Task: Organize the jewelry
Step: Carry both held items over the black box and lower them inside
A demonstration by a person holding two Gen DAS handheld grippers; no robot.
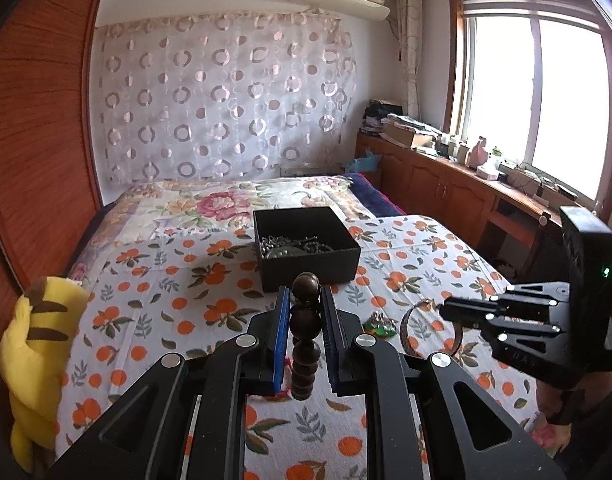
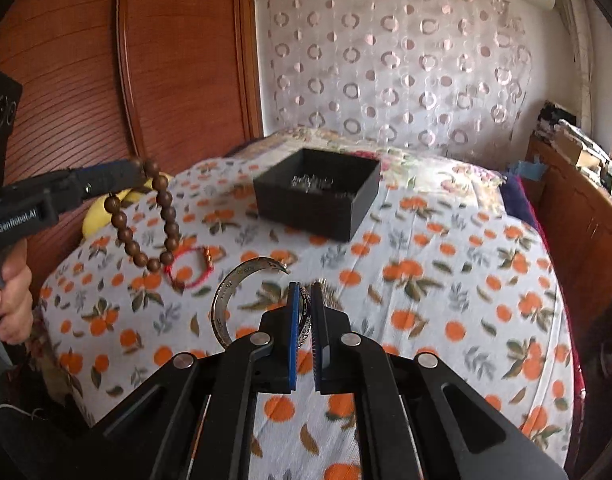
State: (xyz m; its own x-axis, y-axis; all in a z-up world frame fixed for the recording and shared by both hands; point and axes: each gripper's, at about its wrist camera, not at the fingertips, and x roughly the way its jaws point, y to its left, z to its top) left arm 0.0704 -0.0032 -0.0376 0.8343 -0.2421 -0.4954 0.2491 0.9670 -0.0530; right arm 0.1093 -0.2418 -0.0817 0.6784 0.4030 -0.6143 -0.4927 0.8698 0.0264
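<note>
Black and square, the open cardboard jewelry box is sitting on the orange-patterned bedspread, and it is already holding a tangle of silvery chains and dark beads, so part of the sorting looks done. Two pieces are being carried at once. The left gripper is clamping its blue pads on the dark brown wooden bead bracelet, which is hanging as a loop below the fingers, clear of the bedspread. The right gripper is pinching its jaws tight on the engraved silver open cuff bangle; the curved band is sticking out to the left of the fingers, and the blur around it suggests it is being raised off the cloth.

Several things are still lying loose: a red cord bracelet with small metal beads near the hanging beads, a small green and gold trinket, and a brown leather-like band just beside it. Judging by this, the job is roughly midway, with both held pieces still short of the box and at least three more waiting.
</note>
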